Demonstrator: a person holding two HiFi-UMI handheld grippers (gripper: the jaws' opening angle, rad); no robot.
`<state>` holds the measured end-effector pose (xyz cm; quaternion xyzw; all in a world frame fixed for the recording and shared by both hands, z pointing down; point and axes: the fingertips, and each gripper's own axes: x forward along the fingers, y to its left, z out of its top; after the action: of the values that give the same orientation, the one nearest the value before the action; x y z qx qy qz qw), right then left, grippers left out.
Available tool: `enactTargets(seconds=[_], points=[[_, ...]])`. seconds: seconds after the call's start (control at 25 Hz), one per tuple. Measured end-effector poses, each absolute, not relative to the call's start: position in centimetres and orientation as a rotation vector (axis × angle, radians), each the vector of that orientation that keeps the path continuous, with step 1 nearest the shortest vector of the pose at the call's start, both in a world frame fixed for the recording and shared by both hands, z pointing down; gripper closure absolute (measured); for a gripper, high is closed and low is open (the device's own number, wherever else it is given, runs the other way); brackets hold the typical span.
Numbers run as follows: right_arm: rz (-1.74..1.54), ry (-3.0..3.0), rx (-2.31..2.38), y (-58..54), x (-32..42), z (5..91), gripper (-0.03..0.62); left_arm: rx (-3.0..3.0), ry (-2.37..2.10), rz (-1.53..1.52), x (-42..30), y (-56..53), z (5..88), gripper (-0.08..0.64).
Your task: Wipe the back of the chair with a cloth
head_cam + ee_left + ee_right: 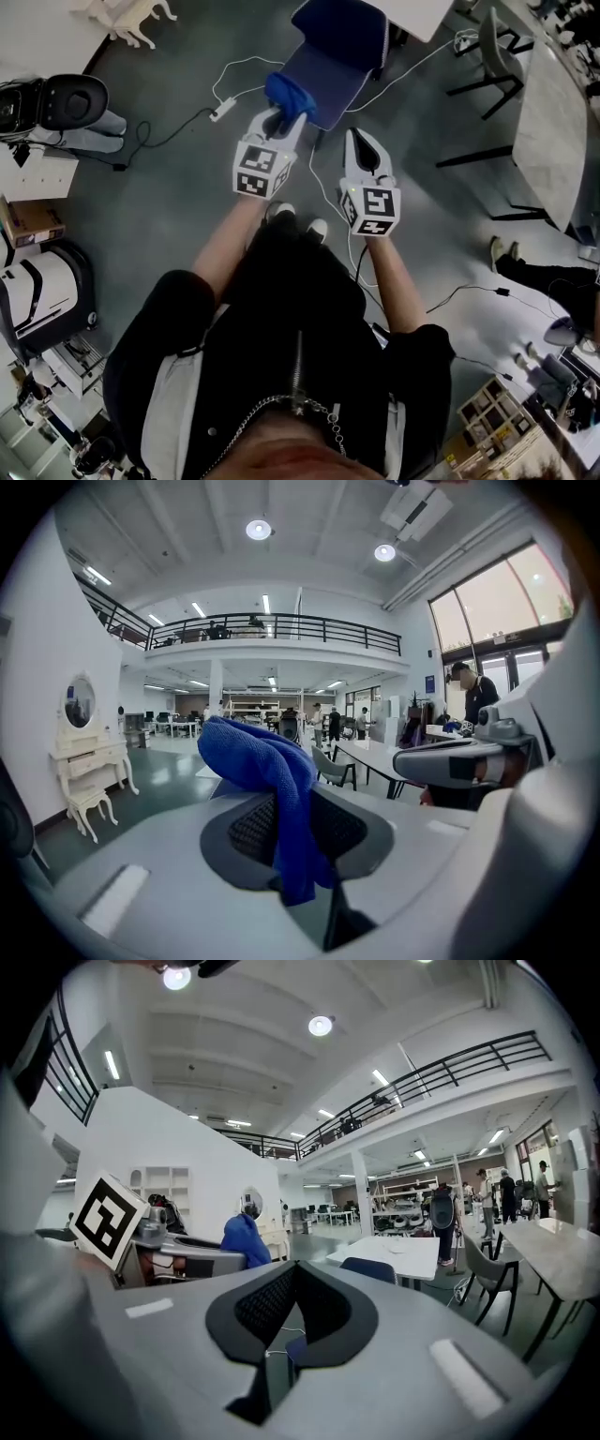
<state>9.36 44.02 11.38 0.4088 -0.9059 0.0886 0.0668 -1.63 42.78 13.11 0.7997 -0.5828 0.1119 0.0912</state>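
Note:
A blue chair point(336, 52) stands on the grey floor straight ahead of me. My left gripper point(281, 119) is shut on a blue cloth point(289, 97), which bunches up just over the chair's near edge. In the left gripper view the cloth point(267, 771) hangs folded between the pads and hides the fingertips. My right gripper point(357, 138) is beside it to the right, shut and holding nothing, a little short of the chair. The right gripper view shows its pads point(267, 1307) closed together, with the cloth point(244, 1239) at left and the chair's top point(368, 1269) just beyond.
White tables point(553, 112) and a grey chair point(495, 39) stand to the right. Cables point(225, 94) trail over the floor around the blue chair. A black office chair point(70, 98) and a white vanity point(131, 14) are at left. A person's legs point(525, 267) show at right.

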Motion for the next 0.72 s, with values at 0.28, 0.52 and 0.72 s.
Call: enactTargets(seconds=[0.28, 0.52, 0.72], points=[[0.288, -2.727, 1.207, 43.1, 8.1, 11.9, 0.589, 2.385, -1.729, 0.326, -2.3, 41.3, 12.8, 0.471], [0.271, -2.705, 1.226, 39.0, 6.3, 11.8, 0.589, 2.397, -1.695, 0.313, -4.0, 36.9, 13.5, 0.471], [0.267, -2.684, 1.244, 34.0, 3.4, 11.7, 0.589, 2.430, -1.664, 0.315, -6.6, 31.6, 13.6, 0.471]])
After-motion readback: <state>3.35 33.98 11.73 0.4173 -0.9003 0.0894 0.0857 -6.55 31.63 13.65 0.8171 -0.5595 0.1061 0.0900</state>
